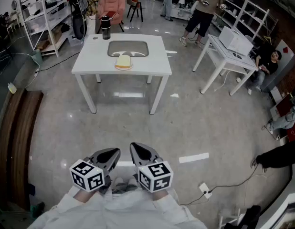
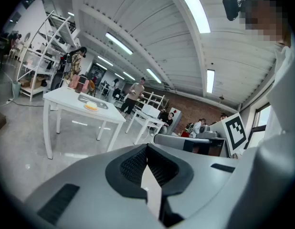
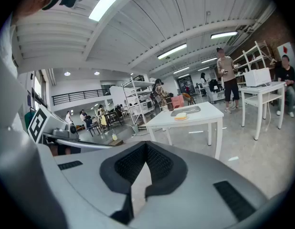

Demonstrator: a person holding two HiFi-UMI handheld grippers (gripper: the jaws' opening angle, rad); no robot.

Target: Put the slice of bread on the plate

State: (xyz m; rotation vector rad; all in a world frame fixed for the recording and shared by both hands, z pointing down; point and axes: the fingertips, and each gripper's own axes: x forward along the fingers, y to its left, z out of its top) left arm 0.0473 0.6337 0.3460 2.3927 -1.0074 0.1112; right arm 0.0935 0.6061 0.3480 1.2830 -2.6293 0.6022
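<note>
**So: both grippers low and empty, bread way over on the table**

Honestly there's not much action here. In the head view the left gripper [image 1: 109,155] and right gripper [image 1: 140,151] sit side by side, close to the person's body, low over a glossy grey floor [image 1: 138,123] that throws back the ceiling lights. Each is a smooth grey plastic shell that tapers to a point, with a black-and-white marker cube [image 1: 88,174] at its back end. White sleeves [image 1: 71,209] show under them.

The left gripper view shows the left gripper [image 2: 147,147] with its jaws together. The black pads [image 2: 133,166] have a fine knobbly grid texture, they meet at the tips, and nothing is between them. The right gripper [image 3: 146,146] is the same – ribbed black pads [image 3: 159,163] touching at the tips, holding nothing.

The slice of bread [image 1: 123,60] is well apart from both grippers, up on a plain white rectangular table [image 1: 90,61] with thin square legs. It's a pale yellow, squarish slab lying on a small round plate [image 1: 123,67] with an orange-tan look. The plate sits near the table's front edge, right against the front of a flat grey tray [image 1: 138,46] with rounded corners – I can't tell if it overlaps the rim. A dark cylindrical tumbler [image 1: 105,27] stands upright at the back left of the table. From the right gripper view the bread [image 3: 181,115] is a small yellow block on its plate.
</note>
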